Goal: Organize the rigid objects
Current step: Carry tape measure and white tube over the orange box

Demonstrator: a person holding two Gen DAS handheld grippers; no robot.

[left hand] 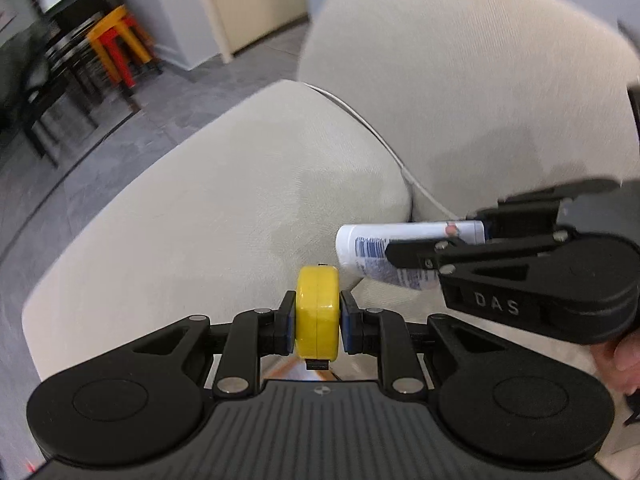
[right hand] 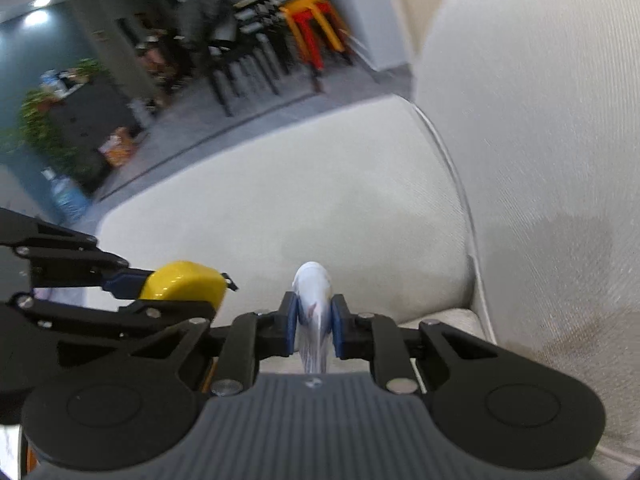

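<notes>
Closest to us in the left wrist view, our left gripper (left hand: 317, 322) fills the bottom of the frame, its blue pads pinching a yellow tape measure (left hand: 317, 312) on its flat sides, low at centre. A small black tab pokes out beneath the yellow case; we can read no brand on it.

Just right of it, our right gripper (left hand: 436, 236) enters from the right edge, its jaws pinching a white tube (left hand: 370, 250) that lies sideways, rounded end toward the left. The raised letters "DAS" are legible on the gripper's black body. The tube carries blue printed text and what looks like a barcode, too blurred to read. A hand (left hand: 624, 360) is cut off at the lower right edge.

In the right wrist view, the same tube (right hand: 314, 304) stands end-on at lower centre between the blue pads of the right gripper (right hand: 315, 322), squeezed narrow; its print is smeared. At lower left, the left gripper (right hand: 160, 292) holds the yellow tape measure (right hand: 182, 284), partly hidden behind black linkage.

Both objects hang above a cream sofa (left hand: 224, 200), its seat across the middle and its backrest at upper right.

Farthest away, at the upper left, grey floor (left hand: 120, 120), dark chairs (right hand: 236, 60) and stacked red and yellow stools (left hand: 116, 46) blur together; a green plant (right hand: 44, 128) sits at the left edge.
</notes>
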